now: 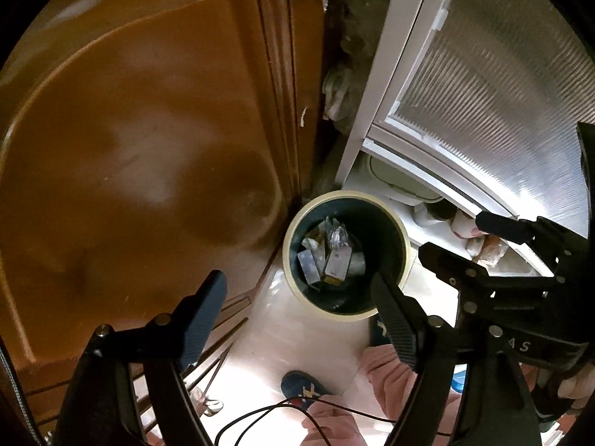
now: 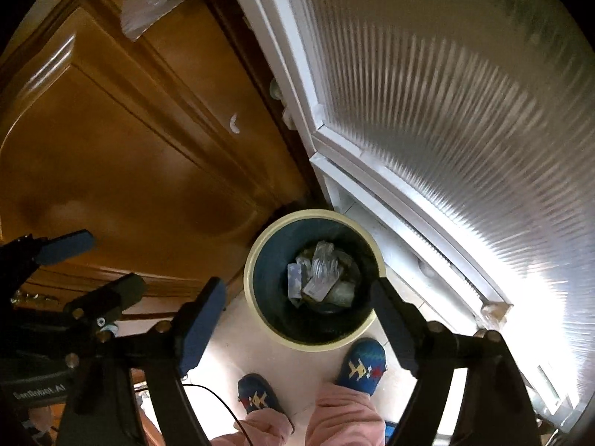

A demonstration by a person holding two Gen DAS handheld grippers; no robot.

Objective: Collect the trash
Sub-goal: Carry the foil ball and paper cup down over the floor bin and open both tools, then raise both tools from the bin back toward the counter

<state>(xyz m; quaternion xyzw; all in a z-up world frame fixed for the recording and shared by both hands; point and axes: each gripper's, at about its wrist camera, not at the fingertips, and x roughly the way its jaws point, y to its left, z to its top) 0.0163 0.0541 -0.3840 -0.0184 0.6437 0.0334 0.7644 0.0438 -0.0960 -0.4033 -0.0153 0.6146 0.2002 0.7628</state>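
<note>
A round trash bin with a cream rim [image 1: 403, 238] [image 2: 256, 312] and dark inside stands on the pale floor in the corner between a wooden door and a white glass door. Trash [image 1: 331, 258] [image 2: 319, 278] lies at its bottom: small boxes, crumpled clear plastic and paper. My left gripper [image 1: 301, 319] is open and empty, held high above the bin. My right gripper [image 2: 297, 319] is open and empty, also above the bin. The right gripper shows in the left wrist view [image 1: 457, 234], and the left gripper in the right wrist view [image 2: 108, 264].
A brown wooden door [image 1: 141, 141] [image 2: 122, 141] is on the left. A white-framed ribbed glass door [image 1: 491, 85] [image 2: 438, 111] is on the right. The person's blue slippers [image 2: 362, 366] [image 1: 301, 388] stand just before the bin. A thin black cable [image 1: 282, 409] hangs below.
</note>
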